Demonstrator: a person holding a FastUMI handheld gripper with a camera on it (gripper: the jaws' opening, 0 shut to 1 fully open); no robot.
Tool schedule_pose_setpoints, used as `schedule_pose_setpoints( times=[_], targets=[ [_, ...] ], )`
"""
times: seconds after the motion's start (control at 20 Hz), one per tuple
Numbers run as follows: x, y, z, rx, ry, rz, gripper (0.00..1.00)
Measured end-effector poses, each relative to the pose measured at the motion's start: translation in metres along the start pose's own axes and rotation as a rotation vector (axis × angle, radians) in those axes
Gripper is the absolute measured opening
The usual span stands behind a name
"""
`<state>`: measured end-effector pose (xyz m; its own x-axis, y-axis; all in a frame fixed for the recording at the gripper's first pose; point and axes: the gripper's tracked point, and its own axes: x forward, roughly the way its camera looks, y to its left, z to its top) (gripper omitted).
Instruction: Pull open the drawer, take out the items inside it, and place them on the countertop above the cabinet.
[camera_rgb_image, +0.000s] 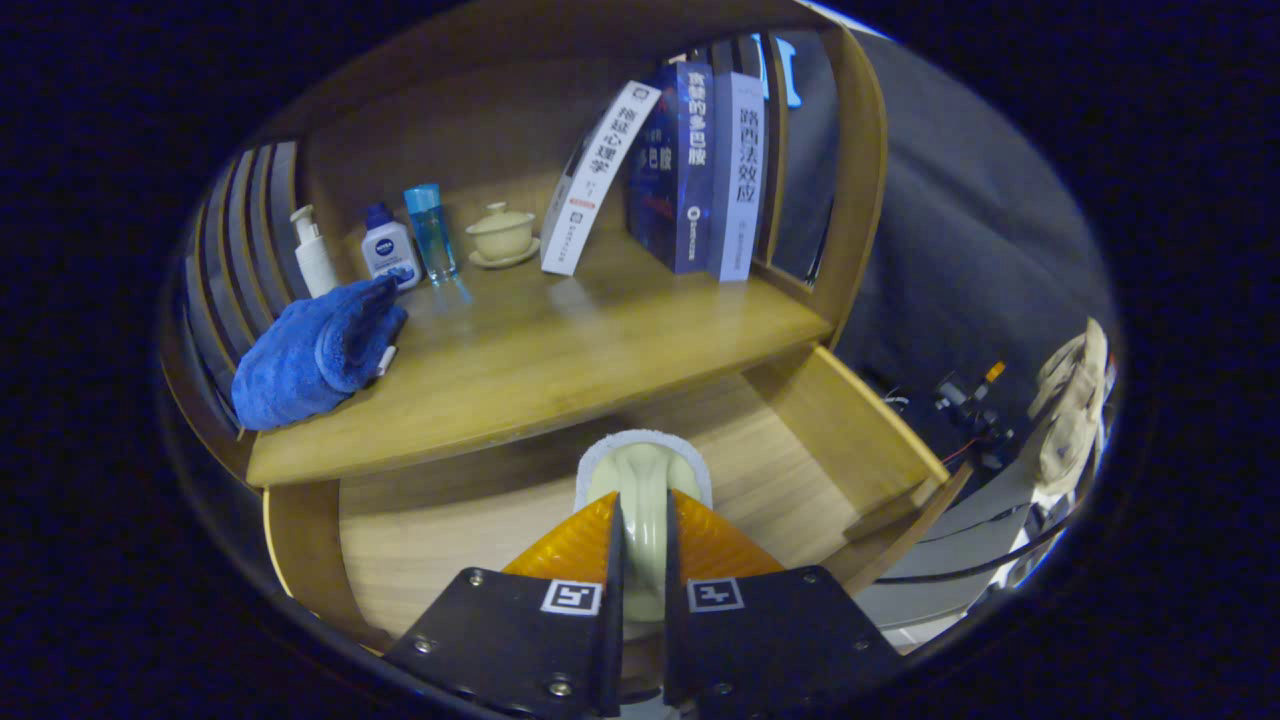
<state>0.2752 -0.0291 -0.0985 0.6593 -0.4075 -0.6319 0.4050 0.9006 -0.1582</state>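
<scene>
My gripper (641, 512) is shut on a pale cream handle with a white spongy pad at its far end, a cleaning brush (645, 462). Both orange fingers (572, 545) press its sides. The brush hangs over the wooden drawer (450, 520), which is pulled open below the countertop (560, 360). The part of the drawer floor that I see is bare wood. A crumpled blue towel (315, 350) lies on the countertop, beyond the fingers and to their left.
Along the back of the countertop stand a white pump bottle (313, 258), a small blue-capped bottle (388, 248), a clear blue bottle (432, 230), a lidded cream cup on a saucer (500, 232) and three books (680, 170). A beige bag (1075, 400) hangs beyond the cabinet's right side.
</scene>
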Motion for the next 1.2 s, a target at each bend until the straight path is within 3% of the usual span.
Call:
schedule_pose_setpoints(
  times=[0.25,0.6,1.2],
  targets=[
    [-0.025,0.010,0.041,-0.014,-0.108,0.013,0.17],
    [-0.031,0.058,0.080,-0.053,-0.274,0.167,0.17],
    [0.032,0.097,0.099,-0.088,-0.221,0.242,0.17]
  ],
)
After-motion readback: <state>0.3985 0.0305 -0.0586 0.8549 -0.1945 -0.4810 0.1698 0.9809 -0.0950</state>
